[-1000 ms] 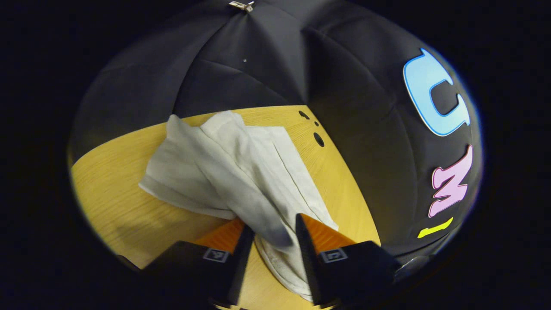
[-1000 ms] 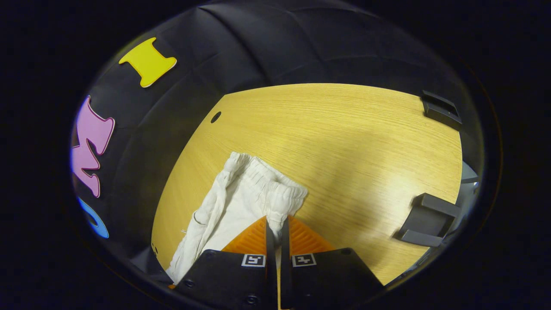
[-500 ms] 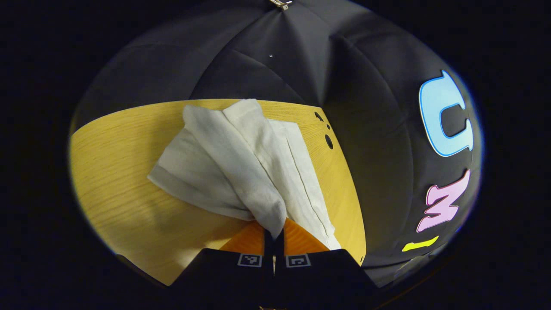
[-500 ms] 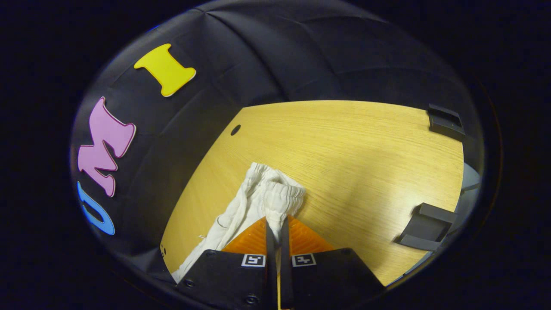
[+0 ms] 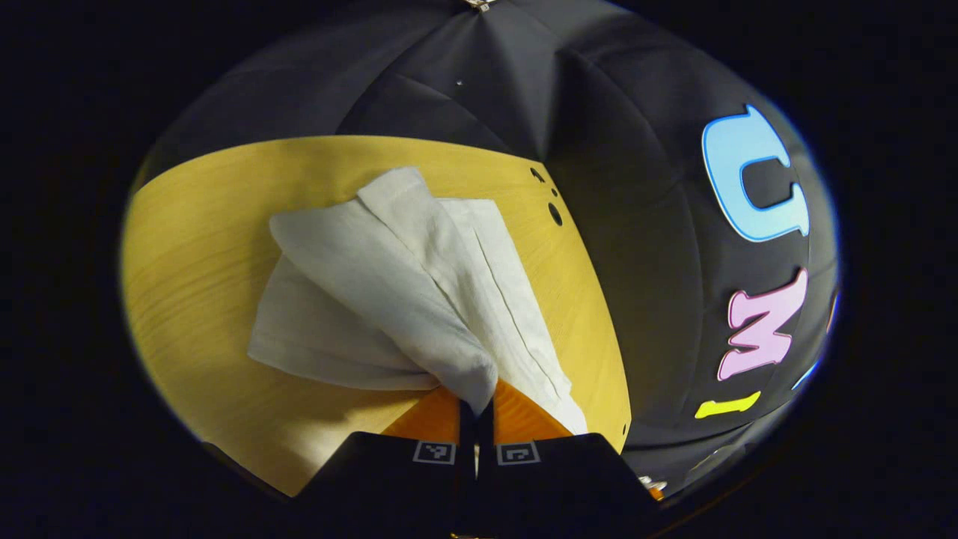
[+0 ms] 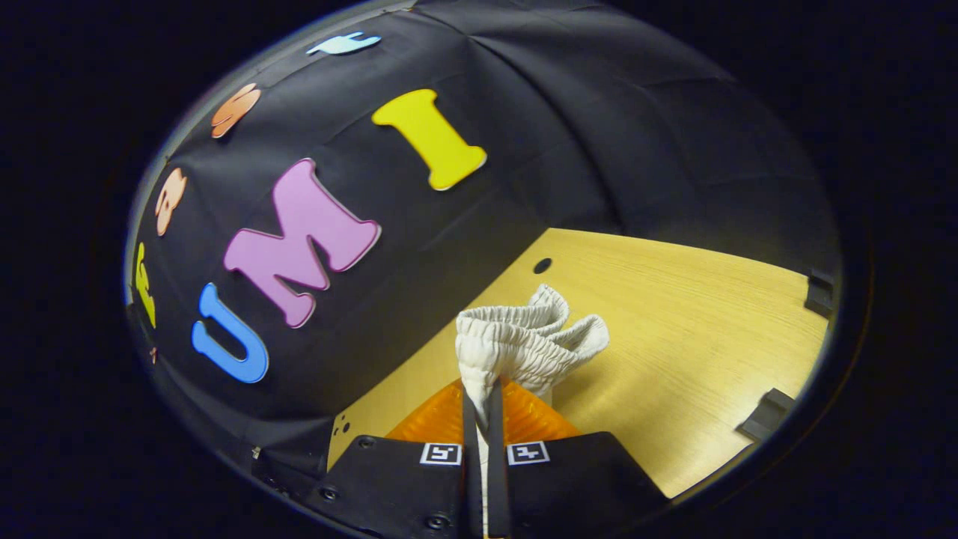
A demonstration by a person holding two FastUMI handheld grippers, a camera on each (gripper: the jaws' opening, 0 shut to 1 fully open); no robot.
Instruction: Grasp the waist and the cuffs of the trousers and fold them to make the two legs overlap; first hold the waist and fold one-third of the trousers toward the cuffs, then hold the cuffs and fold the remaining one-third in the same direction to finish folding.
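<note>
Both grippers clamped, we're mid leg-overlap.
Left gripper (image 5: 476, 408) pinches a cuff (image 5: 456, 378), right gripper (image 6: 479, 408) the waist (image 6: 516, 340); next, lay the trousers (image 5: 389, 292) flat.

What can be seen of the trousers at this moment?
The trousers are off-white, of a woven, linen-like cloth. In the left gripper view the legs lie spread and partly overlapped on the wooden table, one fold drawn up into the shut left tool. In the right gripper view the gathered elastic waist is bunched and lifted, pinched in the shut right tool.
</note>
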